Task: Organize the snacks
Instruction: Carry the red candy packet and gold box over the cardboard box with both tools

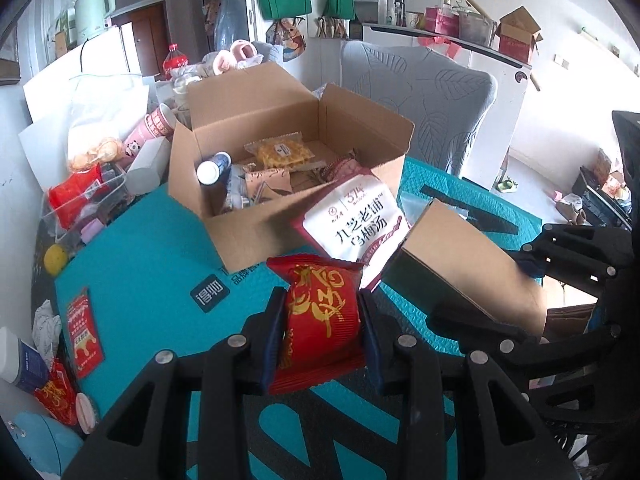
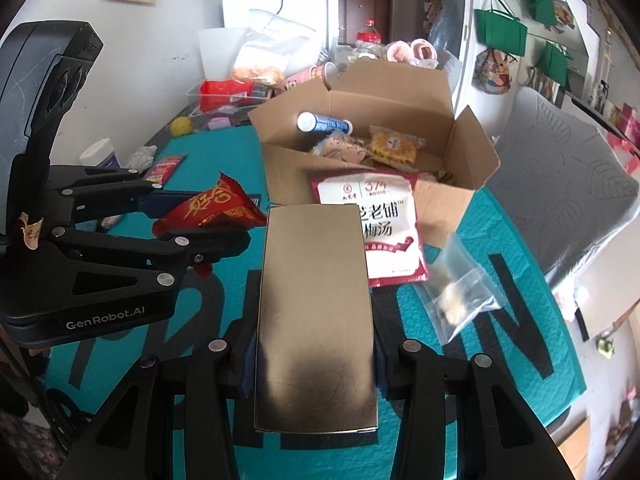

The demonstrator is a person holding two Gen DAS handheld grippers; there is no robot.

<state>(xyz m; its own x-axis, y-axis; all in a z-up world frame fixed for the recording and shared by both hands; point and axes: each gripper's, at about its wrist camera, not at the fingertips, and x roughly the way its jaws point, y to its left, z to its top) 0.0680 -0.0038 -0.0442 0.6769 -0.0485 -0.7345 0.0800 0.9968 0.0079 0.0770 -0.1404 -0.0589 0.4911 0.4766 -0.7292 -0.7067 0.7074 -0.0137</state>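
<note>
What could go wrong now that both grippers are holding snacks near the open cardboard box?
1. The left gripper pinches the red snack packet only across its soft middle, so it might slip.
2. The white pouch leans on the cardboard box front; a passing gripper may knock it.
3. The right gripper holds a long tan box, which could catch the front flap.

"GenRobot.AI" on left tool (image 2: 208, 222), "374" on white pouch (image 2: 372, 216)

Left tool (image 1: 322, 320) and right tool (image 2: 314, 344) both angle downward, each clamped on something.
</note>
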